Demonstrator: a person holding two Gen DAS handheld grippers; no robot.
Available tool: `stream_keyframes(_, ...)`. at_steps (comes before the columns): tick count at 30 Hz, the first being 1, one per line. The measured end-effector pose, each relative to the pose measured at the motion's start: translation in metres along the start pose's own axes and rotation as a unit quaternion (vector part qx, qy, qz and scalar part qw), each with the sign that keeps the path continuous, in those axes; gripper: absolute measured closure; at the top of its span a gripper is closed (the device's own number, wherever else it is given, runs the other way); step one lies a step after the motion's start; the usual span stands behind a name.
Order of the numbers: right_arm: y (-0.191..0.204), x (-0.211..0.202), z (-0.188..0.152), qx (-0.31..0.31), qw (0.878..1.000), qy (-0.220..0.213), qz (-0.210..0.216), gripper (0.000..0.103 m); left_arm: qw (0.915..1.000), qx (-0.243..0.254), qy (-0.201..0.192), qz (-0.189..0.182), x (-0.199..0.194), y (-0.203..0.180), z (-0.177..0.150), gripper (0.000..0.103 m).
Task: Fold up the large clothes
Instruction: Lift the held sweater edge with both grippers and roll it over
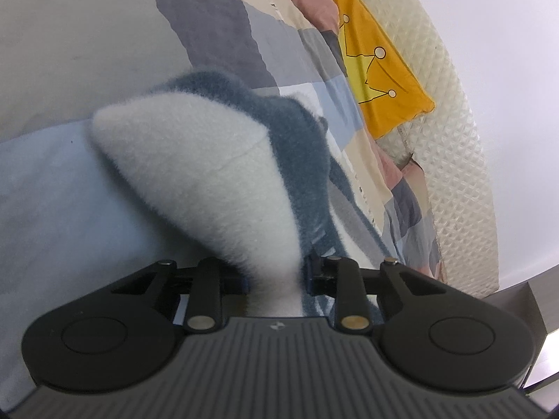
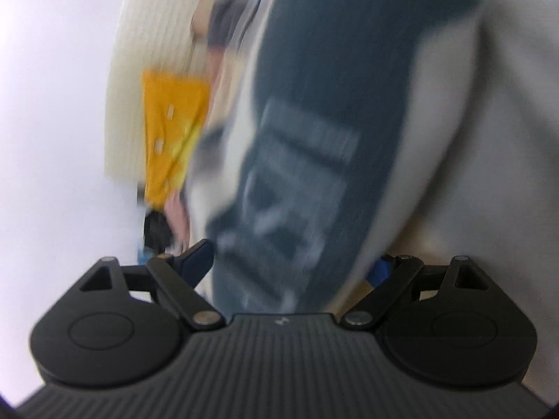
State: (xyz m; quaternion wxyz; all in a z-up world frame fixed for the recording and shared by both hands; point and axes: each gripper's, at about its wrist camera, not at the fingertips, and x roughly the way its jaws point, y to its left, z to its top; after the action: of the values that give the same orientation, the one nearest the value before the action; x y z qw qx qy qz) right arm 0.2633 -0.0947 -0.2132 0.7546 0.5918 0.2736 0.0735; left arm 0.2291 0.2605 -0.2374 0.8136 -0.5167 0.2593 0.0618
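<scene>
A fuzzy white and blue-grey garment (image 1: 195, 160) rises in a bunched peak over the bed in the left wrist view. Its white part narrows down into my left gripper (image 1: 274, 279), whose jaws are shut on it. The right wrist view is blurred by motion. There the same garment (image 2: 314, 70) shows its dark blue panel with a pale printed patch, edged in white, close to the lens. My right gripper (image 2: 290, 265) stands wide open, and the cloth hangs through the gap between its blue-tipped fingers (image 2: 197, 262).
A patchwork bedspread (image 1: 87, 52) in grey, blue, pink and cream lies under the garment. A yellow cushion with a crown drawing (image 1: 377, 70) leans on a cream quilted headboard (image 1: 454, 146) by the white wall. The cushion (image 2: 171, 132) also shows blurred in the right wrist view.
</scene>
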Motion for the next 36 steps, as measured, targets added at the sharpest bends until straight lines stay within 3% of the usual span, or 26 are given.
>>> stream_keyframes(4, -0.009, -0.017, 0.013, 0.029, 0.997, -0.069, -0.02, 0.013, 1.0, -0.002, 0.0, -0.001, -0.001, 0.001, -0.001, 0.073)
stream_keyframes(10, -0.014, 0.006, 0.02, 0.071, 0.996, -0.048, -0.03, 0.014, 0.9997, -0.023, 0.005, -0.012, 0.003, 0.007, 0.001, 0.072)
stream_keyframes(14, 0.006, 0.0, 0.031, 0.044, 0.998, -0.04, -0.023, 0.043, 0.9997, -0.019, 0.01, -0.014, 0.004, 0.003, 0.008, 0.074)
stream_keyframes(20, 0.033, -0.019, 0.055, 0.019, 1.0, -0.018, -0.005, 0.06, 0.9995, -0.021, 0.015, -0.02, -0.007, -0.018, 0.019, 0.08)
stream_keyframes(28, 0.076, -0.066, 0.11, -0.03, 0.998, -0.027, 0.042, 0.063, 0.9982, 0.033, 0.042, -0.029, -0.012, -0.101, 0.017, 0.081)
stream_keyframes(36, 0.102, -0.102, 0.194, -0.051, 0.994, -0.067, 0.064, 0.066, 0.993, 0.082, 0.064, -0.055, 0.031, -0.212, -0.019, 0.081)
